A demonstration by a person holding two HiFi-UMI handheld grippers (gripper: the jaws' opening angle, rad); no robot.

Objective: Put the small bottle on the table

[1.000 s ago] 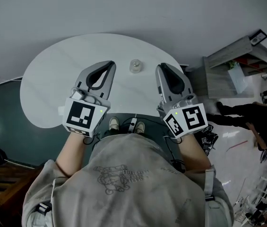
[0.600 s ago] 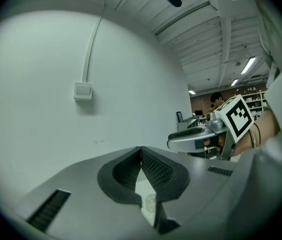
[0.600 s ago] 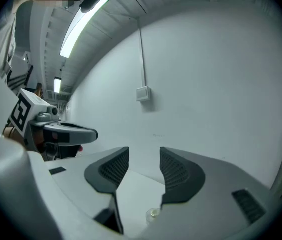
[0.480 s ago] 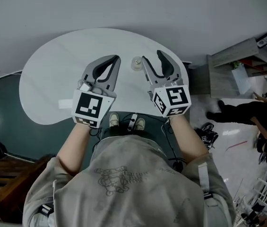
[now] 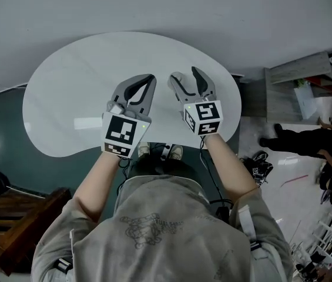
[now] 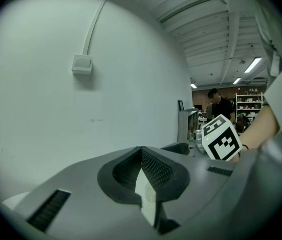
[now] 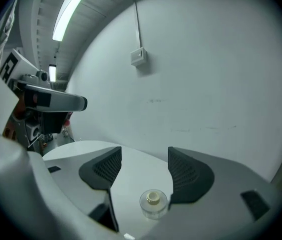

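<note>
Lower now than a second ago, both grippers hang over the white rounded table. Jaws of the right gripper have just been opening, and the small clear glass bottle stands ungripped between them at lower centre. The left gripper has its jaws pressed together.

my head camera looks steeply down onto the white counter. each gripper camera rides close behind its own fingers, low over it, facing the wall. the left one shares the marker cube of my right gripper with the head view.
</note>
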